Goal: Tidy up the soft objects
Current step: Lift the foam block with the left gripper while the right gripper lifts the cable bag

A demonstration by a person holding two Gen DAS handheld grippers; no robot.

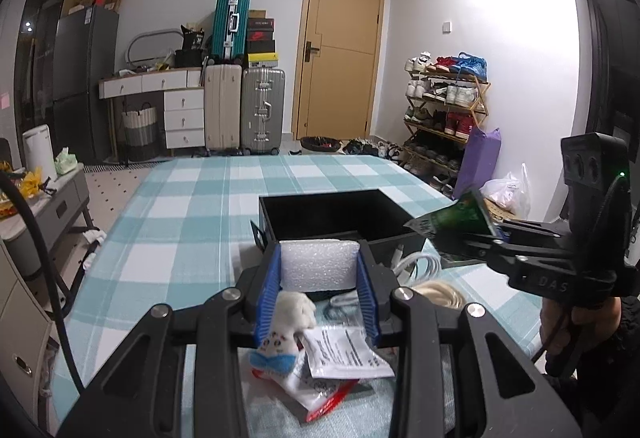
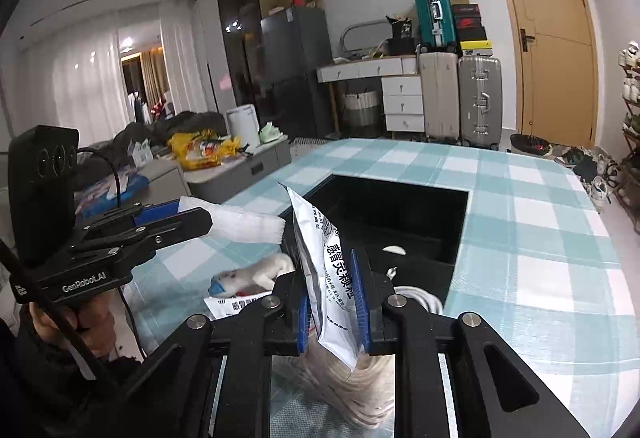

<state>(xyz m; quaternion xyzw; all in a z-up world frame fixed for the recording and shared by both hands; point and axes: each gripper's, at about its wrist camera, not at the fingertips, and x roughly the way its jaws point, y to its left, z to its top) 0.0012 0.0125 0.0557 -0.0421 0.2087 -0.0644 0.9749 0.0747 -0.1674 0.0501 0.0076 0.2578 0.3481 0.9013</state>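
In the left wrist view, the left gripper (image 1: 320, 278) fills the lower centre of the frame. Its blue pads press on both sides of a white foam block (image 1: 319, 264), which is held up in front of the black box (image 1: 332, 215) at the centre. I think the block is carried this way so that it can go into the box. Below the fingers, in the lower centre, lie a small plush toy (image 1: 290, 322), a white paper packet (image 1: 344, 352) and a red and clear bag (image 1: 320, 396) on the checked tablecloth (image 1: 180, 222). At the right edge, the right gripper (image 1: 486, 234) holds a green sachet (image 1: 456, 222) near the right corner of the box. A white cable (image 1: 416, 264) lies between this gripper and the box.

In the right wrist view, the right gripper (image 2: 332, 298) stands at the lower centre, its jaws closed on the sachet (image 2: 326, 270), whose white printed side shows here. The sachet stands upright, just before the open box (image 2: 400, 213) in the middle of the frame. At the left, the left gripper (image 2: 188, 222) carries the foam block (image 2: 244, 224) toward the left corner of the box. Both hands aim at the same opening, so they may crowd each other. The plush toy (image 2: 256, 274) lies on the cloth below the block, and a pale bundle of cord (image 2: 360, 390) lies under the right fingers.
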